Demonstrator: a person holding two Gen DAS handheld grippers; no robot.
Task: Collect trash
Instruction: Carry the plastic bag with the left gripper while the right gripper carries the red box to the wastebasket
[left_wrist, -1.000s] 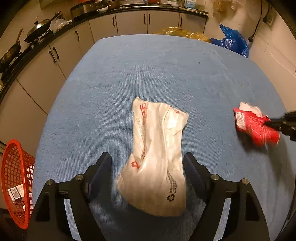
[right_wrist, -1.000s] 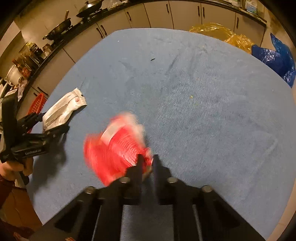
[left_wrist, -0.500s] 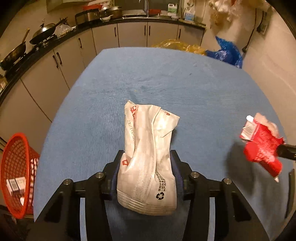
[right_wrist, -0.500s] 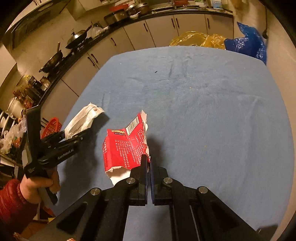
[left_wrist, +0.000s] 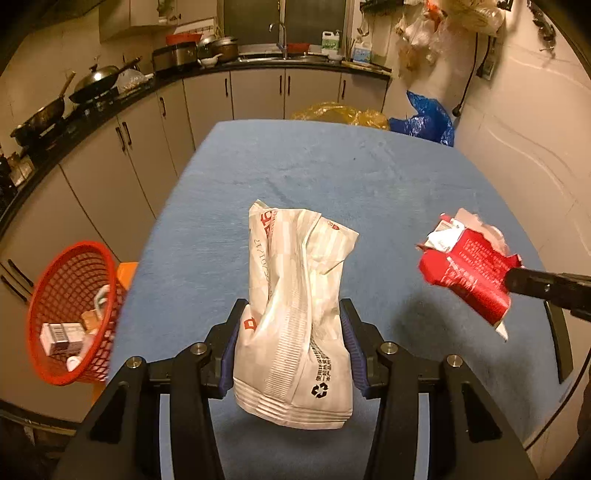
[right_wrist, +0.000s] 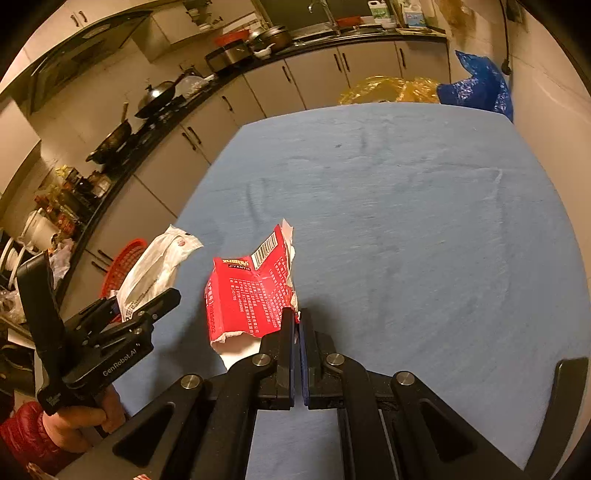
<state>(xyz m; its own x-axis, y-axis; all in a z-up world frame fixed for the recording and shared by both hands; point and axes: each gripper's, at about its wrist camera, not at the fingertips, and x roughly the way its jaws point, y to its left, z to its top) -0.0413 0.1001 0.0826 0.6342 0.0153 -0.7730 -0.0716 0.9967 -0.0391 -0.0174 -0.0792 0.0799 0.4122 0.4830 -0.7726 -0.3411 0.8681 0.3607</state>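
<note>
Right up close in the left view: left fingers (left_wrist: 229, 339) pressed in on both sides of a crumpled white bag (left_wrist: 295, 314), about half shut, holding it up above the blue worktop (left_wrist: 332, 166). Same kind of thing in the right view: right fingers (right_wrist: 288, 332) pinched fully together on the edge of a torn red packet (right_wrist: 251, 295), also lifted clear of the worktop, sticking out to the left of the fingers.

A bit further out, down past the left edge of the worktop: a red basket (left_wrist: 74, 310), seeming tipped toward the camera, with a few small boxes and scraps inside. No other trash to be seen on the worktop. At the far end, behind the worktop: a yellow bag (left_wrist: 340, 112) and a blue bag (left_wrist: 424, 122), then cupboards and a sink.

Looks like the carry step: both bits of trash picked up, not yet dropped in. Next, most likely: bring the white bag over the mouth of the red basket, being the nearer one, then open up and let go. After that, the same with the red packet, from further away. Careful with the thin pinch on the red packet, as it might slip out on the way. Careful too with the basket, easy to miss the mouth
</note>
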